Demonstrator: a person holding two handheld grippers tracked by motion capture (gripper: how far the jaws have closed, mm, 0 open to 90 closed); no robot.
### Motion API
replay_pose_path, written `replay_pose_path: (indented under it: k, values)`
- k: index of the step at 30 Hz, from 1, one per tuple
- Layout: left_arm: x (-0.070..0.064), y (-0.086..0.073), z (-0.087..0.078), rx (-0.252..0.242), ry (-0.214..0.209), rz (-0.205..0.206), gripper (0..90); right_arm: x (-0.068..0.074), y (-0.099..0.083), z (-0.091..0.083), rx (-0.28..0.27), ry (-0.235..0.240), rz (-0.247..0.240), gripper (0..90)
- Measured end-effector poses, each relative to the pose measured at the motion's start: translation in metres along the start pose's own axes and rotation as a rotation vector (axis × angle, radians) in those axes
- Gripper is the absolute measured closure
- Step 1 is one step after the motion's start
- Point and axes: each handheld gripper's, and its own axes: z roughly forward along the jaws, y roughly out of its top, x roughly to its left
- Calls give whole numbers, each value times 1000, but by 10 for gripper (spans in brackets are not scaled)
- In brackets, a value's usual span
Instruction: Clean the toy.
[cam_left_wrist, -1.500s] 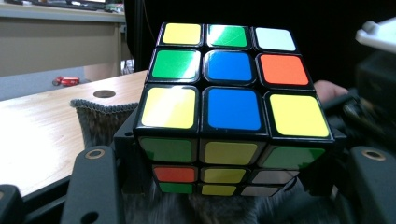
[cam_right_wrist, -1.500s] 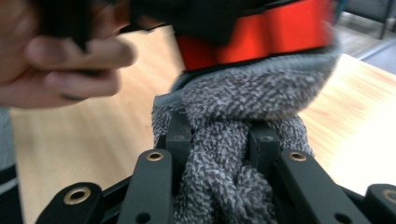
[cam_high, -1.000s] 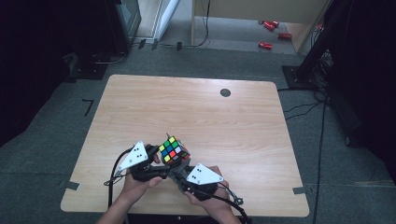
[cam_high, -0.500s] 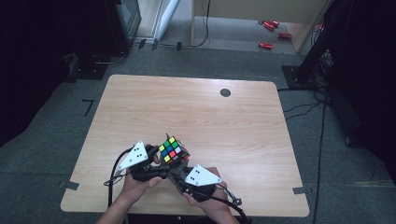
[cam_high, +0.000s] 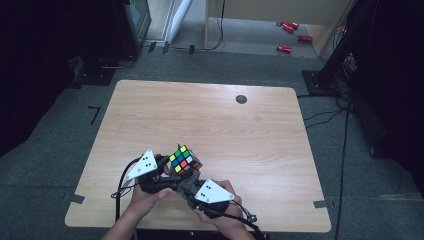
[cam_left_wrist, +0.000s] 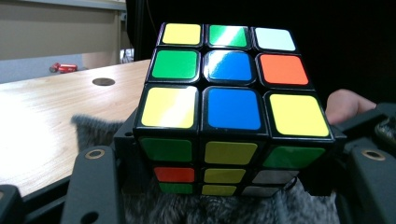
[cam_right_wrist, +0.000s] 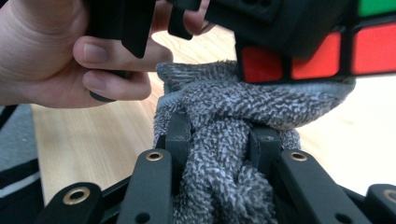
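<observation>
A scrambled colour cube (cam_left_wrist: 229, 102) sits clamped between the black jaws of my left gripper (cam_left_wrist: 231, 140), its top face showing yellow, green, blue and orange stickers. From above, the cube (cam_high: 184, 159) is near the table's front edge, with the left gripper (cam_high: 167, 171) at its left. A grey knitted cloth (cam_right_wrist: 224, 140) is bunched between the jaws of my right gripper (cam_right_wrist: 222, 135), which is shut on it. The cloth presses against the underside of the cube (cam_right_wrist: 327, 51), below its red stickers. A strip of the cloth (cam_left_wrist: 210, 207) lies under the cube. The right gripper (cam_high: 190, 184) is just in front of the cube.
The wooden table (cam_high: 210, 125) stretches away behind the cube, with a round dark hole (cam_high: 241, 99) near its far edge. The person's hand (cam_right_wrist: 56, 60) grips the left gripper close by. Red objects (cam_high: 290, 27) and black stands lie on the floor beyond.
</observation>
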Motion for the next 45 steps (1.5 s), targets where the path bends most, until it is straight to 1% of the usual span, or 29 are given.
replay_pose_path:
  k: [3, 5, 6, 7, 9, 10, 11, 13, 14, 15, 17, 19, 21, 23, 25, 26, 28, 29, 30, 31, 32, 34, 36, 38, 39, 40, 41, 43, 45]
  values:
    - [0, 1, -1, -11, 0, -5, 342, -7, 1, -4, -14, -13, 10, 675]
    - [1, 1, -1, -9, 0, -2, 343, -16, 0, -9, -29, -47, 47, 675]
    - [0, 1, -1, -4, 3, 2, 343, -23, -1, -12, -41, -100, 87, 677]
    - [0, 0, 0, 1, 5, 5, 343, -23, -1, -12, -41, -100, 87, 677]
    - [0, 0, 0, 1, 4, -1, 342, -27, -2, -14, -48, -111, 118, 678]
    - [0, 0, 1, 1, 4, -1, 343, -23, -2, -11, -41, -95, 103, 679]
    - [0, 0, 1, 1, 3, -4, 343, -23, -2, -11, -41, -95, 103, 679]
    - [-1, 0, 2, 5, 5, -6, 343, -14, -3, -6, -21, -61, 75, 678]
    - [-1, -1, 2, 9, 4, -6, 343, -4, -3, 0, -7, -37, 17, 677]
    - [-1, -1, 2, 9, 4, -6, 343, -4, -3, 0, -7, -37, 17, 677]
    - [-1, -1, 2, 8, 1, -2, 343, 1, -3, 1, -6, -27, -25, 676]
    - [-1, 0, 1, 3, 1, -4, 343, -3, -2, -2, -9, -35, -25, 674]
    - [-1, 0, 1, 2, 0, -5, 342, -13, -2, -7, -20, -66, -3, 674]
    - [-1, -1, 2, 7, 2, 0, 343, -23, -2, -12, -37, -112, 50, 675]
    - [-1, -1, 2, 9, 3, -5, 343, -29, -2, -15, -47, -127, 94, 675]
    - [-1, -1, 3, 9, 4, -6, 343, -28, -3, -14, -45, -122, 93, 675]
    - [-2, -1, 4, 11, 1, -9, 343, -21, -3, -10, -30, -104, 66, 675]
    - [-2, -1, 4, 12, 1, -9, 343, -11, -4, -6, -15, -91, 20, 674]
    - [-2, -2, 4, 12, 1, -9, 343, -11, -4, -6, -15, -91, 20, 674]
    - [-2, -2, 3, 13, 1, -10, 343, -5, -4, -2, -6, -80, -18, 674]
    - [-2, -2, 3, 13, 1, -10, 343, -4, -4, -2, -5, -76, -28, 674]
    - [-2, -2, 3, 12, 0, -10, 342, -5, -4, -2, -5, -78, -31, 673]
    - [-2, -1, 2, 10, 0, -9, 342, -12, -4, -6, -12, -92, -15, 673]
    - [-2, -1, 2, 10, 0, -5, 343, -21, -3, -10, -37, -125, 19, 674]
    - [-2, -1, 2, 7, 3, -3, 343, -27, -4, -14, -56, -155, 64, 674]
    - [-2, -1, 2, 7, 3, -3, 342, -27, -5, -15, -62, -162, 70, 674]
    - [-2, -1, 2, 6, 4, -4, 342, -27, -5, -15, -62, -162, 70, 674]
    - [-2, -2, 2, 6, 4, -8, 343, -21, -6, -12, -57, -159, 46, 675]
    - [-2, -2, 3, 6, 5, -12, 342, -12, -7, -7, -42, -126, 10, 674]
